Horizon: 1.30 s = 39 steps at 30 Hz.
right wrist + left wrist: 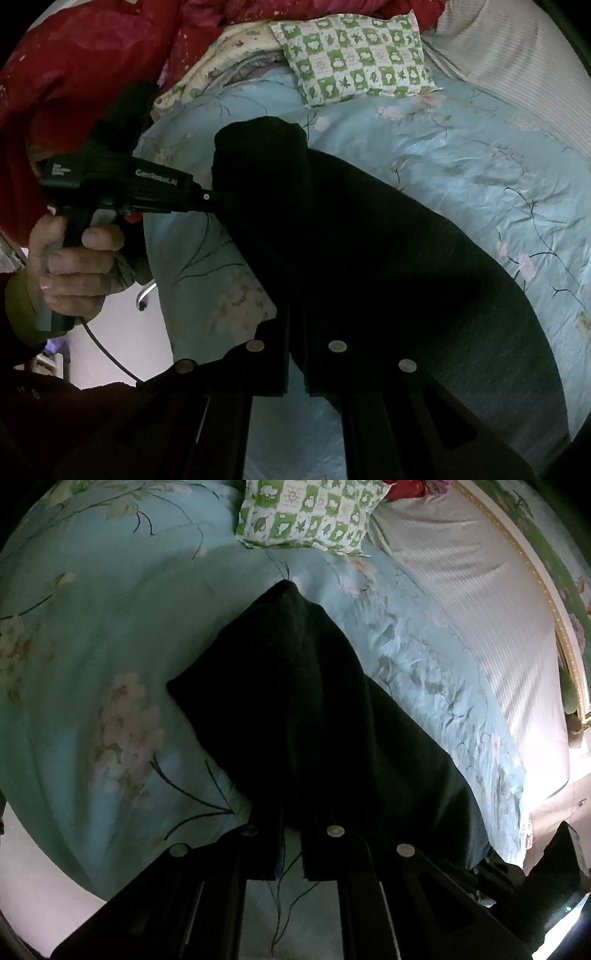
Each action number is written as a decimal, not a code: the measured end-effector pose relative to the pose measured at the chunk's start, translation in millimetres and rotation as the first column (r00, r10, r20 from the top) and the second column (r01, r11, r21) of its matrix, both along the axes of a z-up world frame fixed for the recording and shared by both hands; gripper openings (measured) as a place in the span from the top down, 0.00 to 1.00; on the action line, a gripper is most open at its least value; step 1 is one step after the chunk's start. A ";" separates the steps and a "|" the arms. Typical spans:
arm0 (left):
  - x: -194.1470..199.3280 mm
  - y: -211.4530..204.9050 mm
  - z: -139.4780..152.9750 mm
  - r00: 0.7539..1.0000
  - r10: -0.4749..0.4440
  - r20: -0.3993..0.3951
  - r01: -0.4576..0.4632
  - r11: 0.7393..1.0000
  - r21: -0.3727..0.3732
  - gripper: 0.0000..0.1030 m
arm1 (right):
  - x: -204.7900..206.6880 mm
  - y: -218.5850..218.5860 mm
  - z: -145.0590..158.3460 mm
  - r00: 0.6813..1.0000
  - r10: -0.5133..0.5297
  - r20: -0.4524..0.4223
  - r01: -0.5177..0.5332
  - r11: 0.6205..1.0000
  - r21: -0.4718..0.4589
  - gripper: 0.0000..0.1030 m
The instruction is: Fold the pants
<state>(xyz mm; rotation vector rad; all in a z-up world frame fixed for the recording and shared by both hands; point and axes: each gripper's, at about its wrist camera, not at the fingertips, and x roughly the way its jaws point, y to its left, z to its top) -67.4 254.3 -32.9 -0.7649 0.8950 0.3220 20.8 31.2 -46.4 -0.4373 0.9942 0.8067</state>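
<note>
The black pants point(306, 709) hang lifted over the light-blue flowered bedspread point(110, 635), stretched between both grippers. My left gripper point(290, 819) is shut on the pants' near edge; its fingers are narrow with cloth between them. In the right wrist view the pants point(369, 251) drape from my right gripper point(295, 332), which is shut on their edge, across to the left gripper point(218, 197), held in a hand at the left and pinching the far corner. A folded part of the pants stands up behind it.
A green-and-white checked pillow point(306, 513) lies at the head of the bed, also in the right wrist view point(358, 55). A red quilt point(92, 62) is piled at the left. A white striped sheet point(480, 609) and the bed frame run along the right.
</note>
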 end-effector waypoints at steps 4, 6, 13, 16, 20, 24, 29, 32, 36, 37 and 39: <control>-3.5 0.8 2.7 1.000 -0.005 -0.012 0.005 1.000 0.015 0.85 | 1.9 -1.3 -0.9 1.000 -0.019 -0.021 0.019 1.000 0.001 0.92; -5.7 2.5 4.2 1.000 -0.004 -0.021 0.004 1.000 0.021 0.74 | 3.9 -3.7 0.4 0.999 -0.031 -0.038 0.032 0.999 0.020 0.88; -15.0 16.7 5.1 0.999 0.022 -0.040 -0.022 1.000 -0.006 0.37 | 1.3 -16.7 19.6 0.996 -0.065 -0.059 0.072 0.990 0.117 0.57; -13.5 26.7 6.4 0.998 0.046 -0.043 -0.047 0.999 -0.019 0.36 | 10.6 -28.6 30.4 0.991 -0.108 -0.073 0.119 0.979 0.163 0.57; -2.9 40.5 5.0 0.995 0.060 -0.085 -0.062 0.998 -0.026 0.32 | 46.5 -56.9 45.4 0.962 -0.256 -0.093 0.270 0.939 0.215 0.57; 8.5 54.0 -3.7 0.991 0.070 -0.117 -0.079 0.994 -0.071 0.31 | 85.5 -77.4 52.6 0.924 -0.366 -0.115 0.383 0.893 0.235 0.57; 15.7 60.6 -8.7 0.988 0.082 -0.129 -0.093 0.992 -0.083 0.31 | 129.0 -69.8 43.8 0.912 -0.389 -0.133 0.408 0.897 0.170 0.57; 17.5 62.5 -8.1 0.988 0.083 -0.129 -0.093 0.992 -0.079 0.31 | 147.5 -55.9 29.5 0.916 -0.363 -0.171 0.385 0.915 0.119 0.57; 19.6 63.6 -10.2 0.989 0.084 -0.121 -0.094 0.993 -0.078 0.33 | 155.1 -33.6 6.8 0.943 -0.278 -0.185 0.282 0.960 -0.008 0.57; 19.7 63.2 -10.8 0.989 0.084 -0.120 -0.093 0.993 -0.073 0.33 | 156.3 -31.2 0.5 0.945 -0.263 -0.195 0.260 0.965 -0.039 0.57; 22.0 62.6 -10.9 0.989 0.085 -0.120 -0.091 0.995 -0.047 0.37 | 158.5 -31.2 -12.0 0.943 -0.245 -0.225 0.231 0.969 -0.087 0.57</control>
